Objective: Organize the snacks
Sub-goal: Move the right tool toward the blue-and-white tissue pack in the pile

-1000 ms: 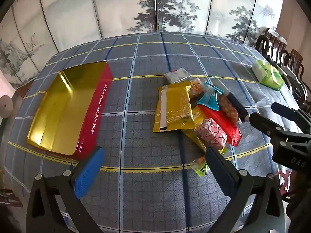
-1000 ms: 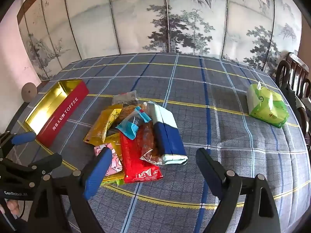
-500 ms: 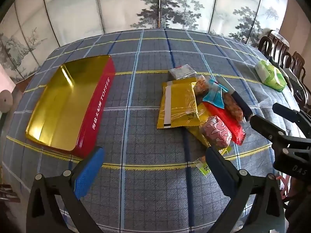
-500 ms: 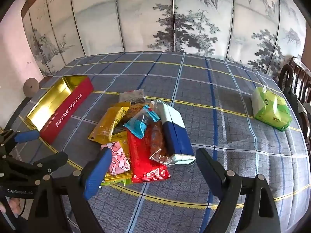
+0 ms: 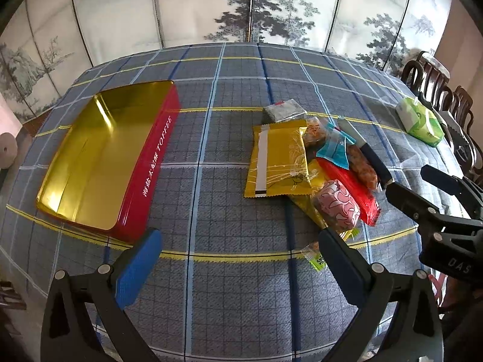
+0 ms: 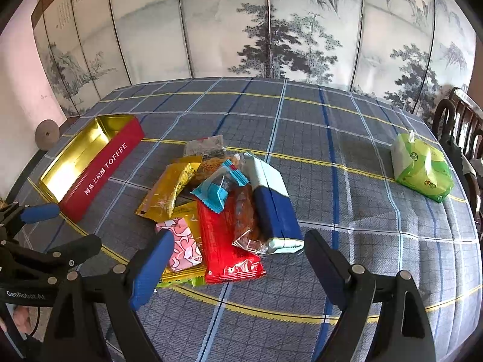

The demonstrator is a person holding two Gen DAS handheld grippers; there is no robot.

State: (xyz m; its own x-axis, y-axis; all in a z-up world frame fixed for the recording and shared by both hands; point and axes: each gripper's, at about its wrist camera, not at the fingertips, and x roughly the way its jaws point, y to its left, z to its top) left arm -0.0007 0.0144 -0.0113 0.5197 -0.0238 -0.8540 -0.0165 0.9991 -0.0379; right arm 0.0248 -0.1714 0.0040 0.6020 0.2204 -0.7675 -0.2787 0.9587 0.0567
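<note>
A pile of snack packets lies mid-table: a gold packet (image 5: 279,160), a pink patterned one (image 5: 336,205), a red one (image 6: 226,241), a teal one (image 6: 217,191) and a blue-and-white pack (image 6: 268,199). An open red toffee tin (image 5: 96,163) with a gold inside sits to the left, also in the right wrist view (image 6: 93,166). My left gripper (image 5: 238,259) is open and empty above the near table edge, left of the pile. My right gripper (image 6: 238,262) is open and empty just in front of the pile.
A green tissue pack (image 6: 421,167) lies at the far right, near dark wooden chairs (image 5: 437,90). A painted folding screen (image 6: 271,30) stands behind the checked tablecloth (image 5: 235,84). Each gripper shows in the other's view, the right (image 5: 434,199) and the left (image 6: 39,241).
Both cameras have pulled back and up slightly, so the tin and the pile sit a little farther away. Both grippers stay open and nothing on the table has moved.
</note>
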